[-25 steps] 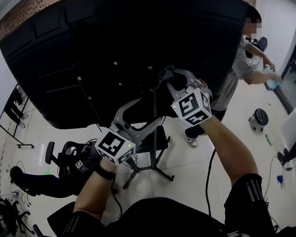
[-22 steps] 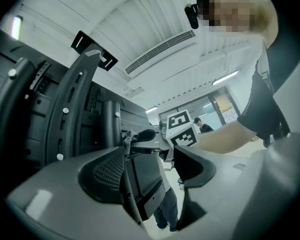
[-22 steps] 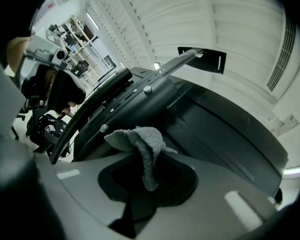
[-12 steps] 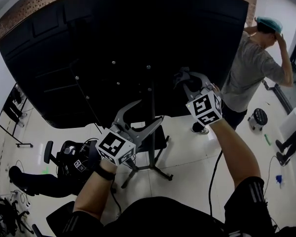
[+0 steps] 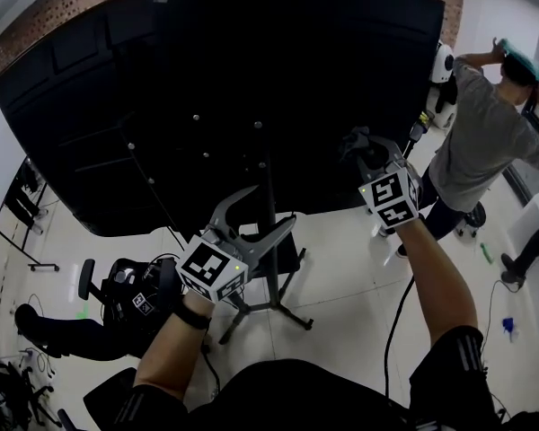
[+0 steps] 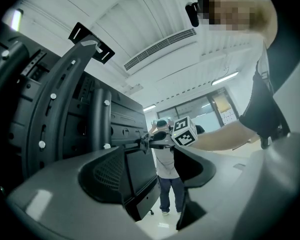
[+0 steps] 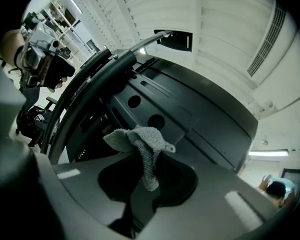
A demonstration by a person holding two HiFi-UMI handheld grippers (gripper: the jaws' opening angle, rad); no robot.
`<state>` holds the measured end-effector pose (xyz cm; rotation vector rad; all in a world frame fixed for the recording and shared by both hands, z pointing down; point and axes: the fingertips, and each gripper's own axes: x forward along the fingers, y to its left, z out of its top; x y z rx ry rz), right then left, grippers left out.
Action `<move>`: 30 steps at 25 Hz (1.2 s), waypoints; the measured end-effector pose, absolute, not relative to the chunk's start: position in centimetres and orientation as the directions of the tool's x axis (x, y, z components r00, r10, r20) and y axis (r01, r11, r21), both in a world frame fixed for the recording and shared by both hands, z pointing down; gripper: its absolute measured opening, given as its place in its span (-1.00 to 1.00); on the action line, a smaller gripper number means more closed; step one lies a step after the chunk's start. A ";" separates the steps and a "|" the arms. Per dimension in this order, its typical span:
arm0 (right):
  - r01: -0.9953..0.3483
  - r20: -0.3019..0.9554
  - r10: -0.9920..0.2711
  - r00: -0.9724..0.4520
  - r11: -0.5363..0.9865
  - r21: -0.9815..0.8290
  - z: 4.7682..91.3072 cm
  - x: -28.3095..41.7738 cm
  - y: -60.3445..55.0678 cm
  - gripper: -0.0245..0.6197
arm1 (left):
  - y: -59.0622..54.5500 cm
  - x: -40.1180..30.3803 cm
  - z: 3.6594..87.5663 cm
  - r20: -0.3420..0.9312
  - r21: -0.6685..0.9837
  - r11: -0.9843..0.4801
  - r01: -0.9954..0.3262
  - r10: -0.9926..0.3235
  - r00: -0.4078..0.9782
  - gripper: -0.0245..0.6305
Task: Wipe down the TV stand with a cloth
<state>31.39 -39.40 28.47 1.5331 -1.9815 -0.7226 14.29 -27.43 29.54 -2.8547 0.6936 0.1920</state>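
Cloth (image 7: 142, 144), grey and bunched, hangs pinched in the clenched jaws of the right gripper (image 5: 359, 146), up by the lower right of the TV's black back panel (image 5: 207, 79). The stand's upright pole (image 5: 273, 281) lies down and left of it, nearer the left gripper (image 5: 274, 206), whose jaws are spread with nothing between them. Whether the cloth touches the panel cannot be told, and the pole's top is lost against the black
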 end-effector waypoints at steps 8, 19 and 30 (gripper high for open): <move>-0.715 -0.025 -0.941 -0.338 0.240 0.656 25.4 28.2 -36.8 -0.75 | -27.2 12.2 29.2 -0.180 -0.170 -0.832 -0.529 -0.502 0.846 0.09; -0.622 -0.130 -0.807 -0.577 0.331 0.710 20.1 12.6 -31.6 -0.75 | -25.9 3.4 27.4 -0.223 -0.195 -0.756 -0.625 -0.586 0.779 0.09; -0.496 -0.078 -0.781 -0.620 0.312 0.811 18.4 -4.3 -29.5 -0.74 | -24.9 -7.8 25.7 -0.243 -0.227 -0.726 -0.649 -0.603 0.760 0.09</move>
